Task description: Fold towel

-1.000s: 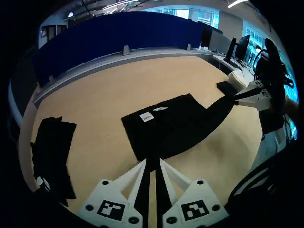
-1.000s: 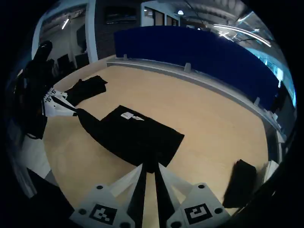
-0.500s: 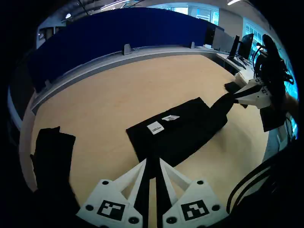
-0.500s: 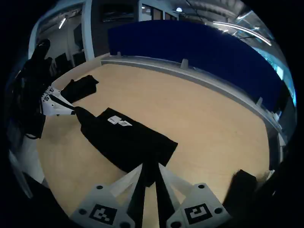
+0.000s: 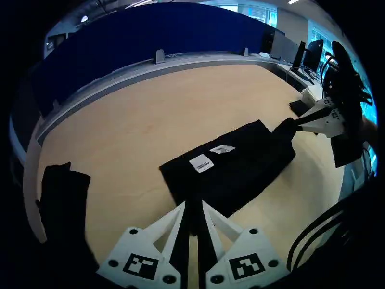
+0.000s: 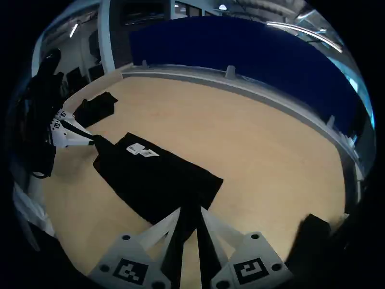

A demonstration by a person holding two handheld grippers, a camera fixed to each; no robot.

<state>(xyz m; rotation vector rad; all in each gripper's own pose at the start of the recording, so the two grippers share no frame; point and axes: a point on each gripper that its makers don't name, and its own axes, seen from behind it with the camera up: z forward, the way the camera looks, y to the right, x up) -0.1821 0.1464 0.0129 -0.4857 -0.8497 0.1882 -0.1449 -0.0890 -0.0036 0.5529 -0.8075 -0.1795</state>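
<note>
Black towel (image 5: 231,161), flat on middle of bench (image 5: 144,115), long axis spanning left claw (image 5: 192,214) to right claw (image 6: 190,216), each pinching one end corner of near long edge; far long edge directly ahead, judged equally near both for fold-over.

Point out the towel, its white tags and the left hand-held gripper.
towel (image 5: 243,166), left gripper view, cloth's middle.
white tags (image 5: 201,163), left gripper view, larger tag.
left hand-held gripper (image 5: 194,206), left gripper view, between fingertips.
</note>
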